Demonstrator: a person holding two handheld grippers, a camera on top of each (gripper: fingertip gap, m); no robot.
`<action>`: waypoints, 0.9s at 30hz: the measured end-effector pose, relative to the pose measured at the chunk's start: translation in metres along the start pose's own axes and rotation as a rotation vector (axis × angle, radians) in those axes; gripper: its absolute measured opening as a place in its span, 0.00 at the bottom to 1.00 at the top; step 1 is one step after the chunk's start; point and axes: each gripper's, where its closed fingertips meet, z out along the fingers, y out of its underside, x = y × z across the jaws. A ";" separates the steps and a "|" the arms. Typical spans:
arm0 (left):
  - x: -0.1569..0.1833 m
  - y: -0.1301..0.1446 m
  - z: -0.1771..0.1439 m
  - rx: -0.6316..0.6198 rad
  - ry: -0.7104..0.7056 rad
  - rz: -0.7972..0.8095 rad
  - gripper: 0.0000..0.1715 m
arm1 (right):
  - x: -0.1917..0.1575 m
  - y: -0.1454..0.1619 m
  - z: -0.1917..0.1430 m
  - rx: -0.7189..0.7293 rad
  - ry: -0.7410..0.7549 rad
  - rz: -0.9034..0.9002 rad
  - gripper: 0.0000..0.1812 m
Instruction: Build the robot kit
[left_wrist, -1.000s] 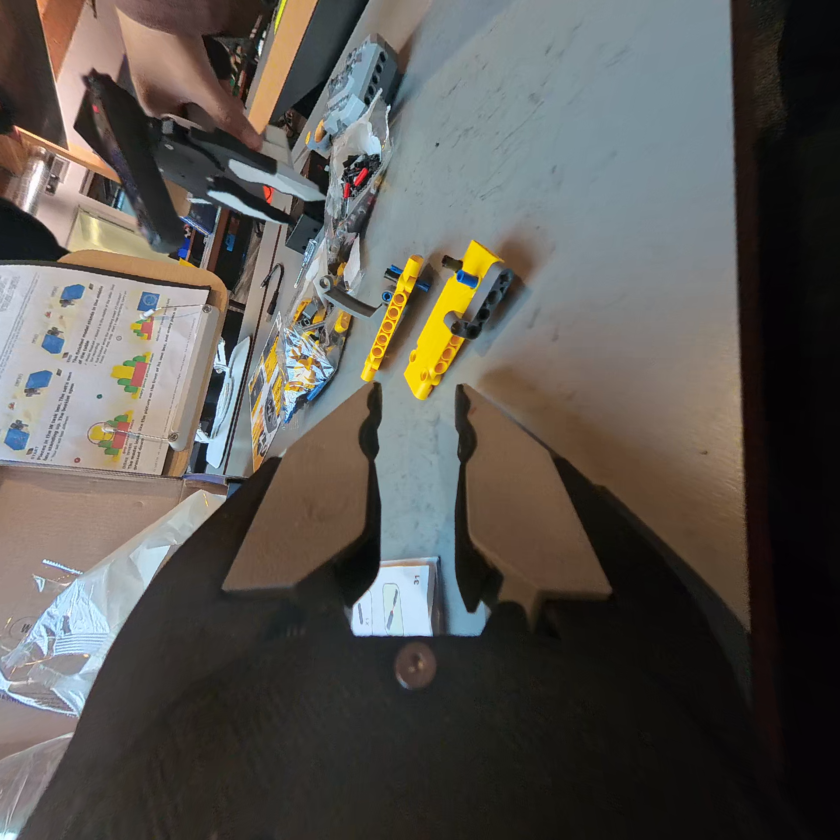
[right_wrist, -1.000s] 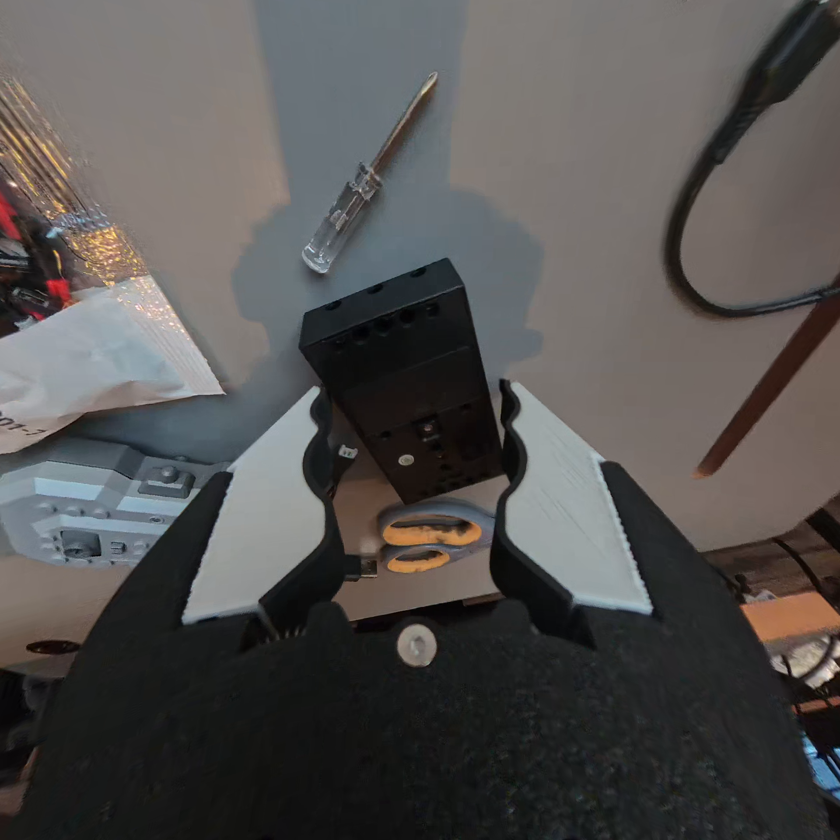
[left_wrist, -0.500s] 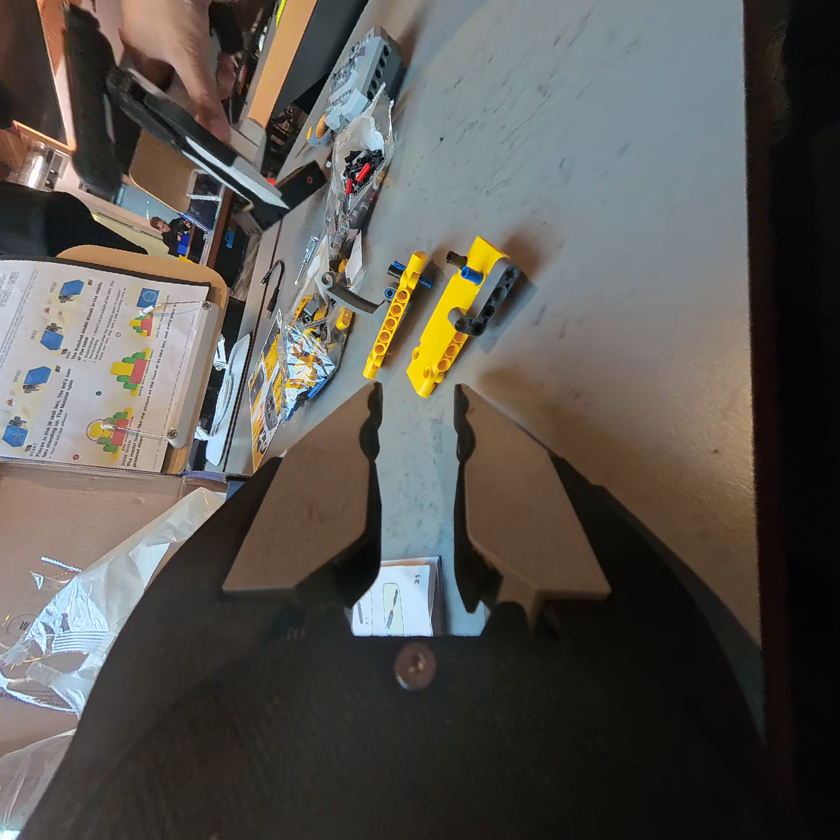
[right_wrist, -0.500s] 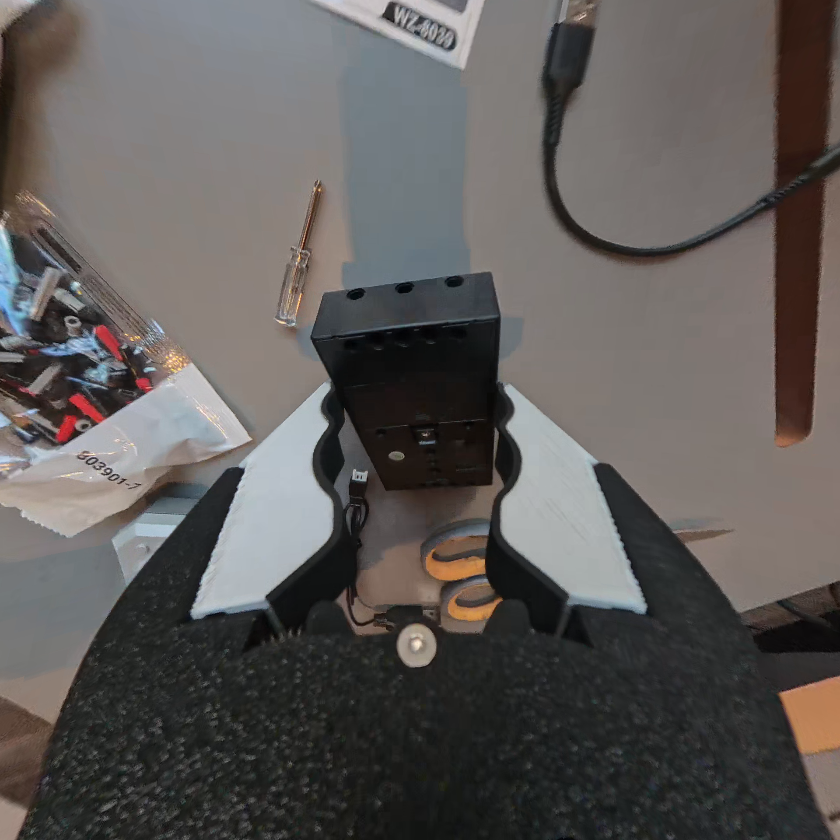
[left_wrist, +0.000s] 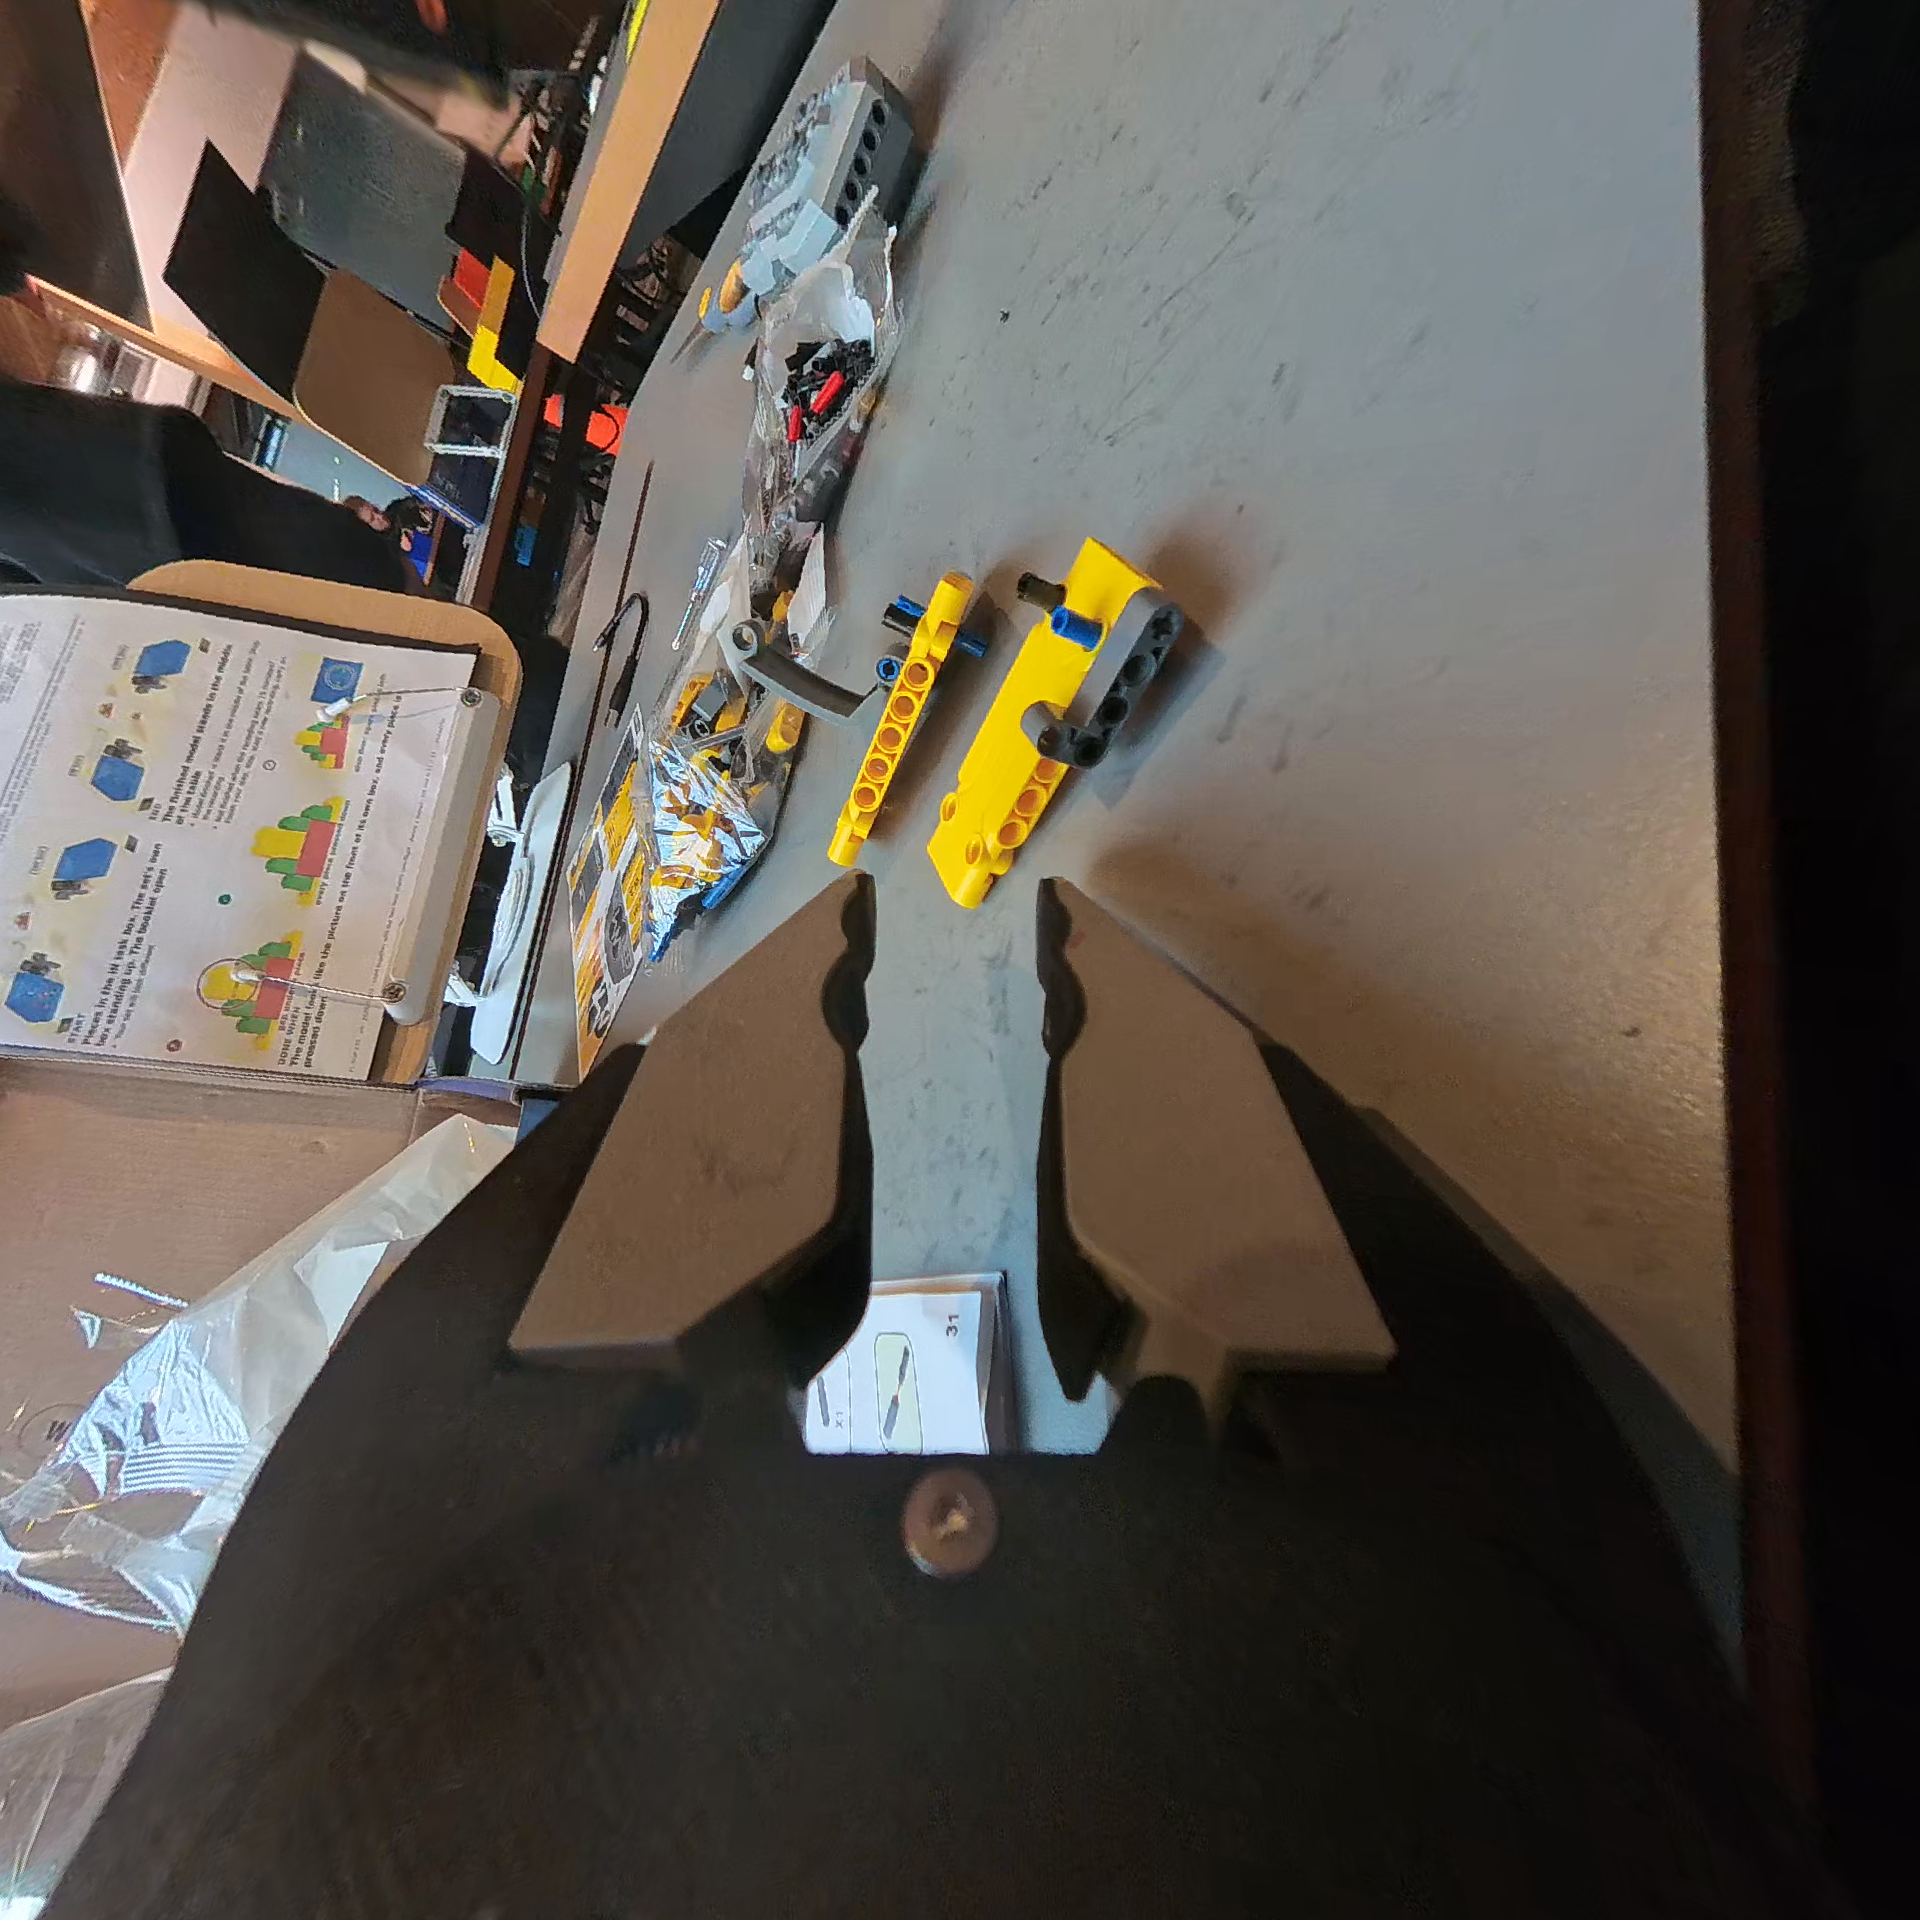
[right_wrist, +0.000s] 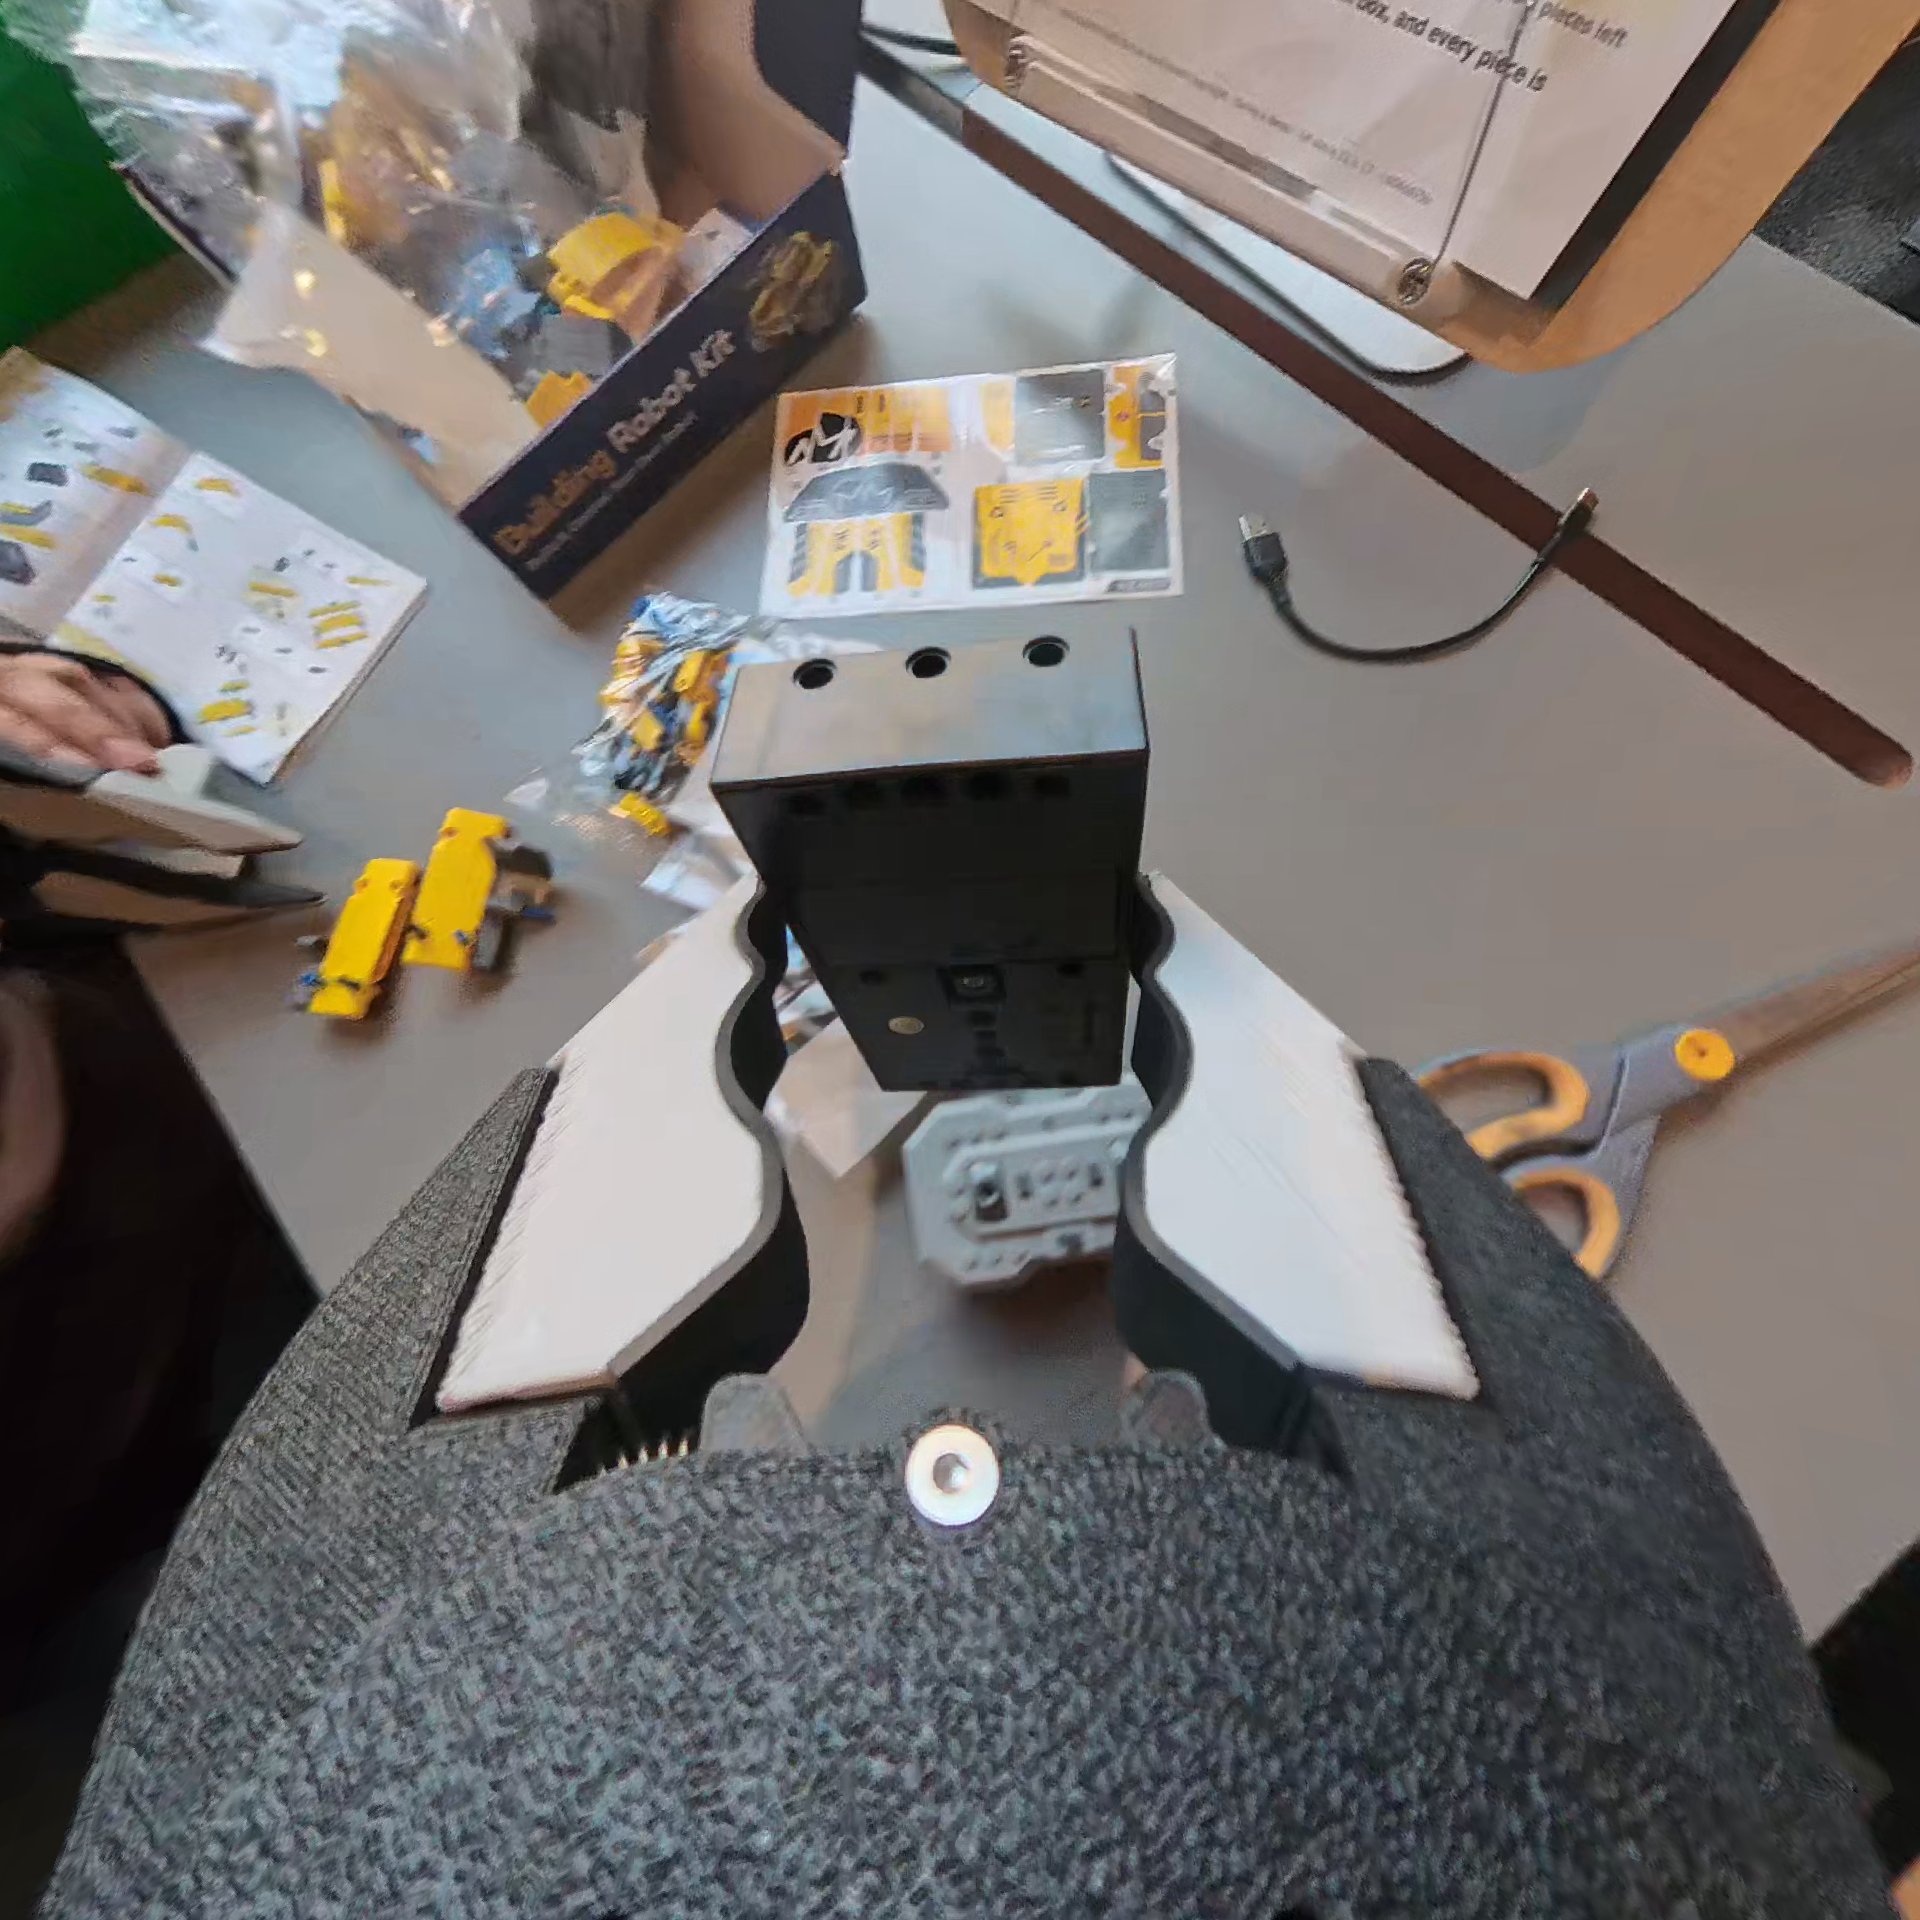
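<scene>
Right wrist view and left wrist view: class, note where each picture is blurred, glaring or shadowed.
Right wrist view: the black box in the right gripper is fairly sharp, while the kit box and plastic bags behind are smeared, with glare on the plastic. Left wrist view: the yellow pieces are crisp, warm light crosses the grey table, and the left gripper is dark.

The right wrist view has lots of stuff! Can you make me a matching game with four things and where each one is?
Things:
1. black plastic box with round holes
2. orange-handled scissors
3. black USB cable
4. two yellow building-block beams

Places:
A. lying on the grey table at the right edge
B. on the table far left, near the other gripper
C. clamped between the right gripper's fingers
D. beside the sticker sheet

Pairs: 1-C, 2-A, 3-D, 4-B
</scene>
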 end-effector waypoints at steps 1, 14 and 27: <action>0.000 0.000 0.000 0.000 0.000 0.002 0.17 | -0.015 0.006 -0.010 -0.012 0.001 0.000 0.37; 0.000 0.000 0.001 -0.018 -0.025 0.040 0.16 | -0.153 0.097 0.006 0.269 -0.106 0.080 0.37; 0.000 0.001 0.002 -0.025 -0.032 0.046 0.16 | -0.169 0.176 0.014 0.454 0.011 0.131 0.37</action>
